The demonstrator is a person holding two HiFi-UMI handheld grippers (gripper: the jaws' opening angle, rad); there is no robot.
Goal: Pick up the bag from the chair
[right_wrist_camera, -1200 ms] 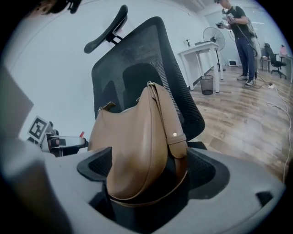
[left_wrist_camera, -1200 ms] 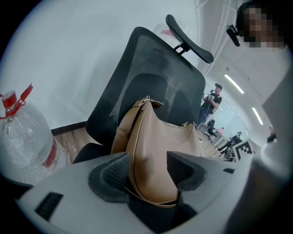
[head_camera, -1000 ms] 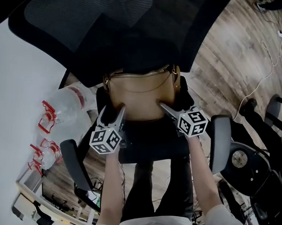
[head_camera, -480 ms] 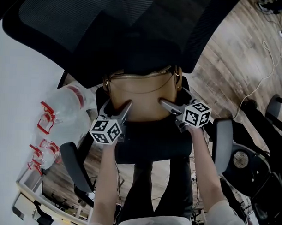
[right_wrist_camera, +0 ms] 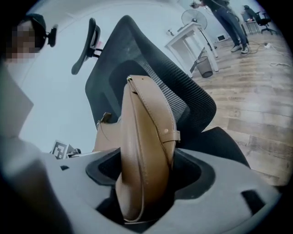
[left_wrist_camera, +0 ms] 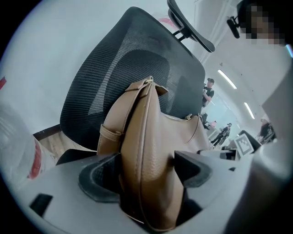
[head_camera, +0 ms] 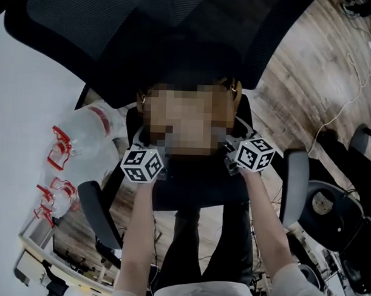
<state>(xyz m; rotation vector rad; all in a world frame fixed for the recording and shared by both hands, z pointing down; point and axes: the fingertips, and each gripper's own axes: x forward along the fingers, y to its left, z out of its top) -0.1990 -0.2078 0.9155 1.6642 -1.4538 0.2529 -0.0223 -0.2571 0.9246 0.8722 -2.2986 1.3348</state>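
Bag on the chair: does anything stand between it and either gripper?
Nothing visible does. The left gripper and the right gripper each hold the bag between their jaws, one at each end.

My left gripper and right gripper now sit further onto the bag, each clamping one end of it.
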